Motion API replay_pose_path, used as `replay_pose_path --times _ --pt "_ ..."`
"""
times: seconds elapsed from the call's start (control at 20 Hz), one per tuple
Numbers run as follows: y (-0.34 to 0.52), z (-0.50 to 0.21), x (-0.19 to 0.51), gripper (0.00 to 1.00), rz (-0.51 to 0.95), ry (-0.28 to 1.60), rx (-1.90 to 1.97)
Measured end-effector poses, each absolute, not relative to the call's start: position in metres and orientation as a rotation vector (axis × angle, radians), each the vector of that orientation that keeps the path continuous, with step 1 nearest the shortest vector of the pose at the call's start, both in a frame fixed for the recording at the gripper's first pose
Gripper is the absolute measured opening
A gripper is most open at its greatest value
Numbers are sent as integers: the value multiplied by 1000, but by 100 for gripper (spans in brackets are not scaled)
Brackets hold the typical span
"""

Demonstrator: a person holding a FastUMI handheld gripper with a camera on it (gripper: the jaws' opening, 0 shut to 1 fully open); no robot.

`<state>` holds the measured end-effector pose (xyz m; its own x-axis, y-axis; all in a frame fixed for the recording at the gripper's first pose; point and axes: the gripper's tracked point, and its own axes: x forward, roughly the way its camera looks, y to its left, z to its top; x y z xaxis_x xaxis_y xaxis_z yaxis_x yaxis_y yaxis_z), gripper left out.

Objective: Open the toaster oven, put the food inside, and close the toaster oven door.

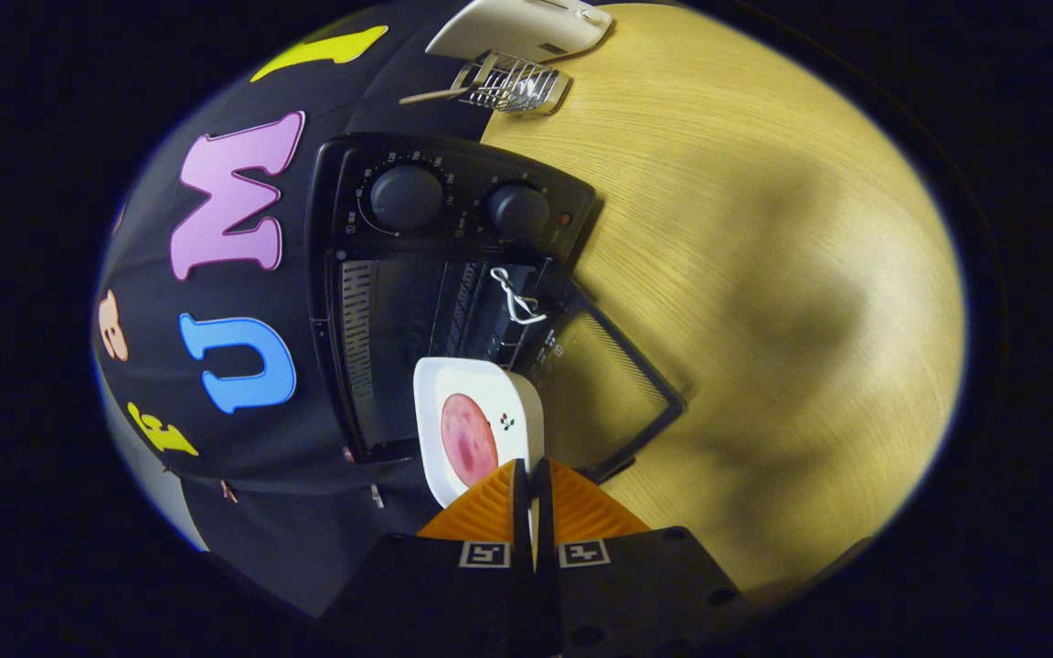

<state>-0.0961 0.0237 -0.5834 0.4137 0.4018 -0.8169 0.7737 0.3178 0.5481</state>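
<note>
Black toaster oven: door open, at 12 o'clock beyond fingers. Fingers pinched on white square plate bearing pink food slice. Step: loading. Next move likely calls for level insertion into the cavity.

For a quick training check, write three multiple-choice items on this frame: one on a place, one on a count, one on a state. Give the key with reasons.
1. Where is the white plate with the slice of food?
A. At the mouth of the toaster oven, pinched in the gripper
B. On the wire rack
C. On the wooden table, away from the oven

2. How many knobs are on the oven's panel?
A. One
B. Two
C. Four

3. What state is the oven door in?
A. Shut
B. Open
C. Taken off

Key: 1 A, both fingers press the plate's rim just ahead of the open cavity. 2 B, knob and knob sit side by side. 3 B, the glass door swings out over the table.
</note>
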Motion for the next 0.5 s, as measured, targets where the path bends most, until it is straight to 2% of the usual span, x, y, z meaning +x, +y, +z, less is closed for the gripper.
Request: replay_pose_path --times 0.5 --pt "49 -629 -13 5 -735 966 1383"
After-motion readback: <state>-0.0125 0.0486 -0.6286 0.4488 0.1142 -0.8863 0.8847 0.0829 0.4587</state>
